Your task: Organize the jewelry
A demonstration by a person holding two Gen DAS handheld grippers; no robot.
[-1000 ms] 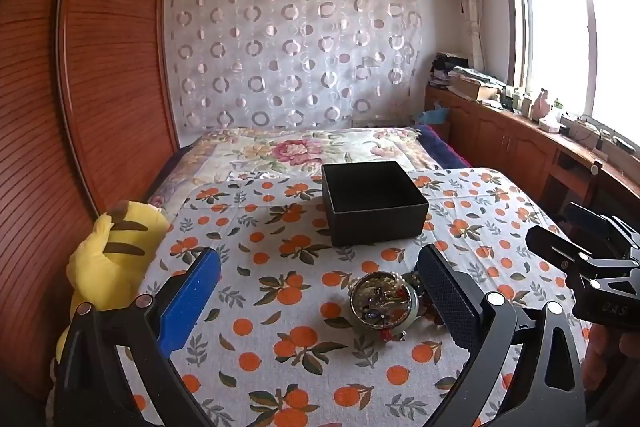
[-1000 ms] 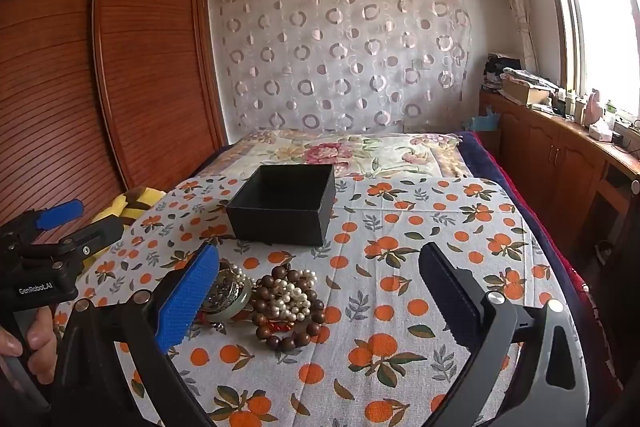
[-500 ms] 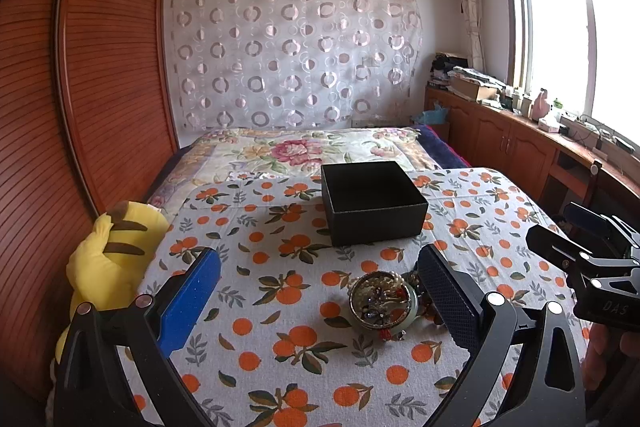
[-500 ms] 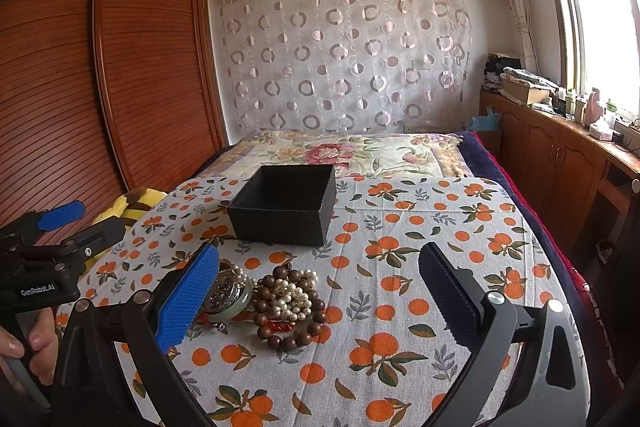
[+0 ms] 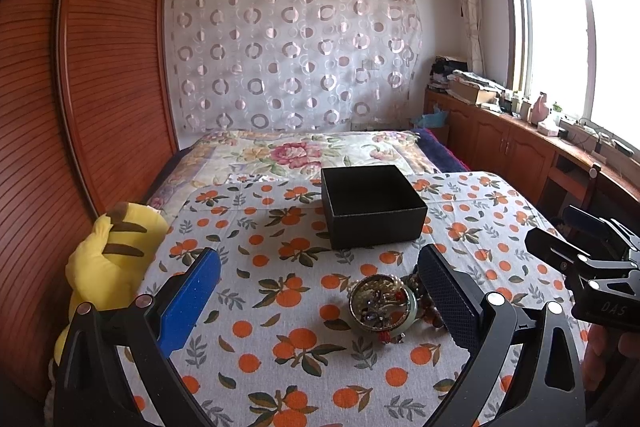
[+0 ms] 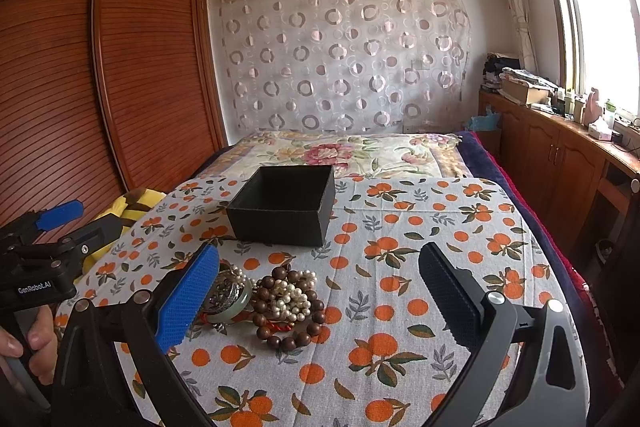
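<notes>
Lying at the far left edge of the bed, a yellow plush toy [image 5: 108, 259] with brown stripes rests against the wooden wardrobe [image 5: 80, 107], partly off the orange-print cloth [image 5: 280, 307] that covers the near half of the mattress. The left gripper [image 5: 320, 291] hovers low over that cloth with its blue pad and dark pad spread wide, nothing between them; in the right wrist view its black body sits at the left edge, held in a hand [image 6: 28, 339].

Just inside the left gripper's dark pad lies the jewelry pile [image 6: 276, 299]. Its leftmost piece is a round metal-rimmed ornament [image 5: 378, 303] resting on a pale green bangle [image 6: 230, 311]. To the right of it, touching, sit a string of white pearls [image 6: 292, 297] and a loop of dark wooden beads [image 6: 288, 331], with a bit of red cord showing under them. From the right wrist view the pile sits just beside the blue pad of the right gripper [image 6: 320, 295], whose fingers are also spread wide and hold nothing.

Beyond the pile, near the middle of the cloth, stands an open black box [image 5: 372, 207], upright, lid off, well apart from both grippers. Further right, wooden cabinets [image 6: 560, 163] run under the bright window [image 5: 580, 39].
</notes>
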